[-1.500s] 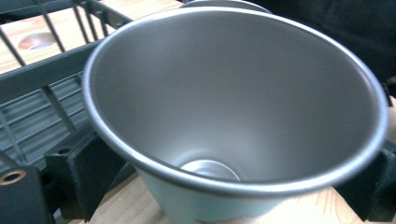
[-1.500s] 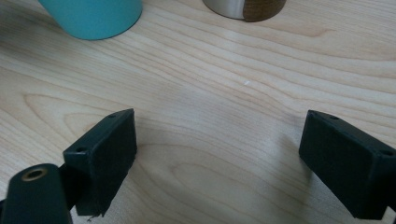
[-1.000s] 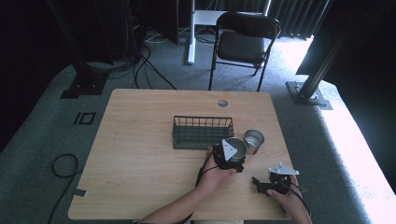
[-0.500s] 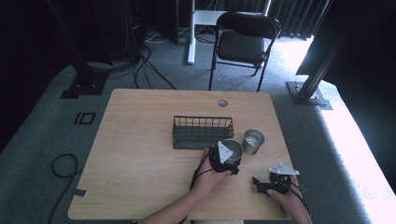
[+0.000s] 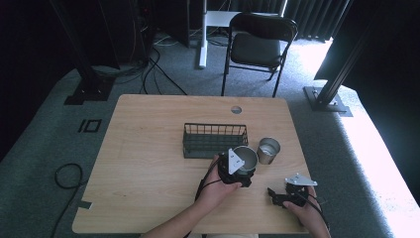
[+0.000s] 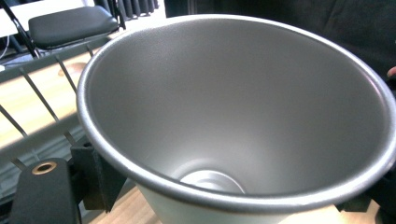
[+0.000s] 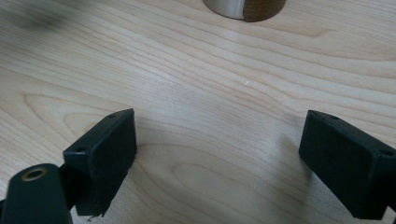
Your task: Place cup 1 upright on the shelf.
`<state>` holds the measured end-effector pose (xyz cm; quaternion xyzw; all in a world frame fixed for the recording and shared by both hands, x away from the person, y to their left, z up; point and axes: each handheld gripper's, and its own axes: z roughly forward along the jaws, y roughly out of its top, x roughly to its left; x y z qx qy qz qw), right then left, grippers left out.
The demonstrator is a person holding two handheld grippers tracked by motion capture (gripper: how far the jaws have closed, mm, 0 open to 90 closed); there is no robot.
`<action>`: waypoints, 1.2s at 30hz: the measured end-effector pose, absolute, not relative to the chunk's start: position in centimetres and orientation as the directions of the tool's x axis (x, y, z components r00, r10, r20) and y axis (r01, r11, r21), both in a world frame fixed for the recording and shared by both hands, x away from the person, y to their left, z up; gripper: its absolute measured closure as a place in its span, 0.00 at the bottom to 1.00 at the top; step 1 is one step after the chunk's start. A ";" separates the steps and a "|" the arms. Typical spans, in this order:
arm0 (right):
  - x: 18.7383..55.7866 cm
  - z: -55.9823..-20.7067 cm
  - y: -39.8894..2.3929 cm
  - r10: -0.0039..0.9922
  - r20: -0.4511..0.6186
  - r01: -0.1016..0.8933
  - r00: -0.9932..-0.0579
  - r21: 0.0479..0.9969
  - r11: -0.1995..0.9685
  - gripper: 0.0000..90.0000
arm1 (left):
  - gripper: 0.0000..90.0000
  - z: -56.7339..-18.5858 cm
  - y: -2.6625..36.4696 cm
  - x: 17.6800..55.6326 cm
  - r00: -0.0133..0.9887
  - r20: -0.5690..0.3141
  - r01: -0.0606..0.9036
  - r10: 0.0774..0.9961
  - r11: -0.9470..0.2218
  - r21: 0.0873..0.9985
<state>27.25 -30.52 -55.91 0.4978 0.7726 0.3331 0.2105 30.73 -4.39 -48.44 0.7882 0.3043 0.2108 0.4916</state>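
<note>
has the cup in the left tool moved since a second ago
Yes. The metal cup in the left tool has drifted left, away from the second cup, toward the wire basket.

No text, label, brand, number or sign can be read in any of the views. The metal cup point(image 6: 243, 116), the wire basket point(image 5: 214, 140) and the wooden table point(image 5: 148, 148) are seen to be unmarked, and no lettering can be made out on the gripper bodies.
</note>
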 end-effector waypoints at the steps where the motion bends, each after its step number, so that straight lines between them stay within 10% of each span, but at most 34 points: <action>1: 27.2 -55.9 -30.5 0.909 0.007 0.630 -0.416 0.724 0.283 0.12 | 0.18 -48.1 -4.3 30.7 0.727 0.033 0.271 0.686 -0.330 0.904; 36: 27.2 -55.9 -30.5 0.909 0.006 0.630 -0.416 0.724 0.283 0.12 | 0.18 -41.0 2.4 34.8 0.611 0.000 0.247 0.792 -0.190 0.950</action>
